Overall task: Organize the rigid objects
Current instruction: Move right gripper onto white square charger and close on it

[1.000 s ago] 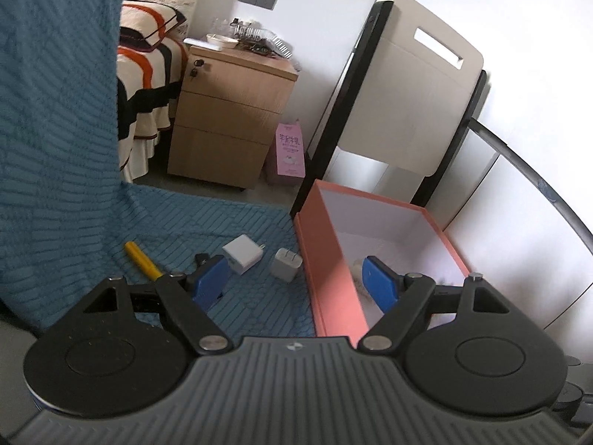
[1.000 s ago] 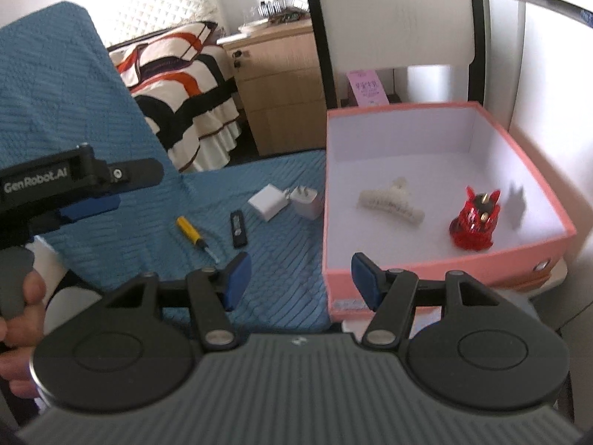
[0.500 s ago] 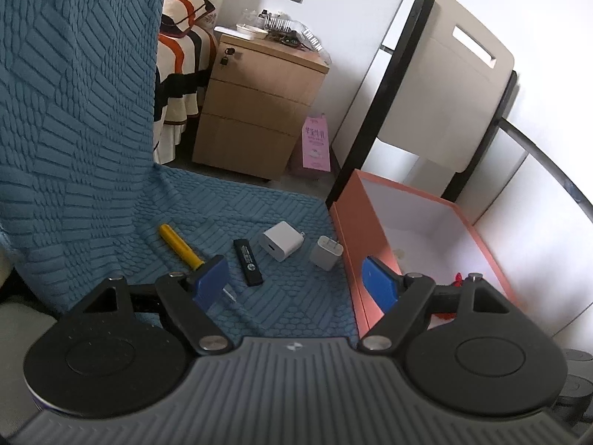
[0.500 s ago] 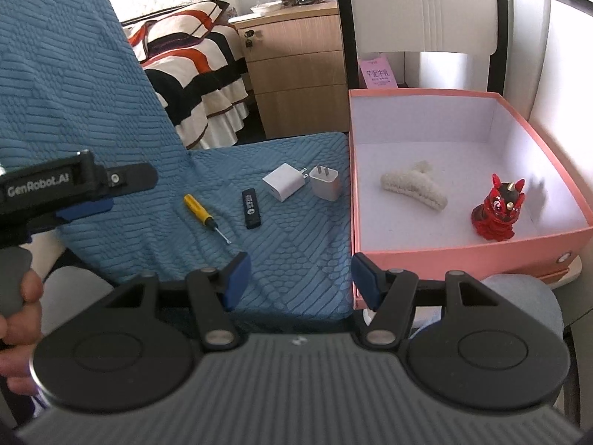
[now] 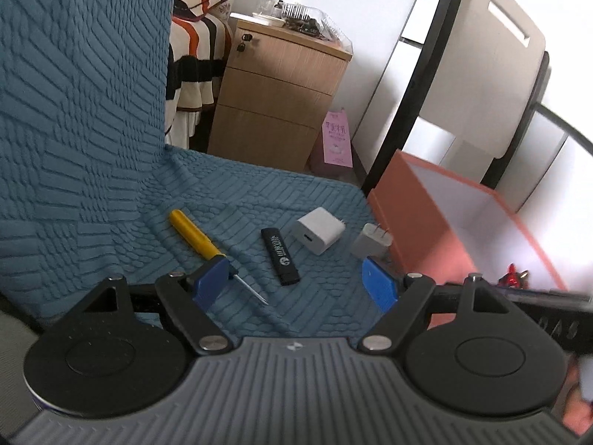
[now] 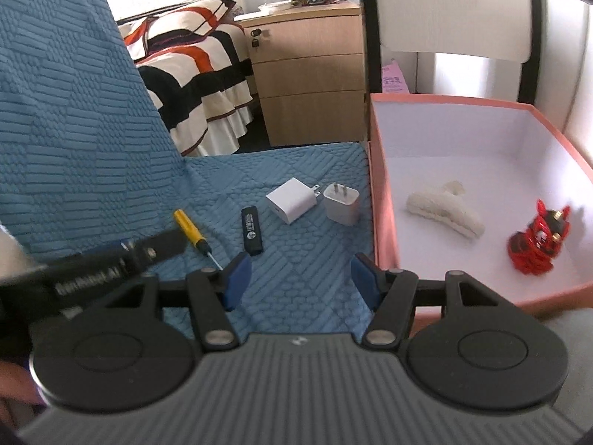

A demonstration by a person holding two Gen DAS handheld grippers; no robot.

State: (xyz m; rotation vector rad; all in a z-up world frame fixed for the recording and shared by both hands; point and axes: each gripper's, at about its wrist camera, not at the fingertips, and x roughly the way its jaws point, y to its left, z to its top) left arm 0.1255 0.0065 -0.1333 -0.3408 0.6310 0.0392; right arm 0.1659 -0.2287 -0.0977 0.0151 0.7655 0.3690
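Both grippers have dropped closer to the blue quilted cover [image 5: 111, 193], jaws open and empty. Left to right lie a yellow-handled screwdriver [image 5: 196, 239], black USB stick [image 5: 280, 256], two white plug chargers [image 5: 318, 230], then the pink box [image 6: 385, 200]. All look light and stiff; grip the screwdriver's handle.

Blue cover [image 5: 92, 170]: screwdriver [image 5: 194, 236], stick [image 5: 280, 256], chargers [image 5: 318, 230].
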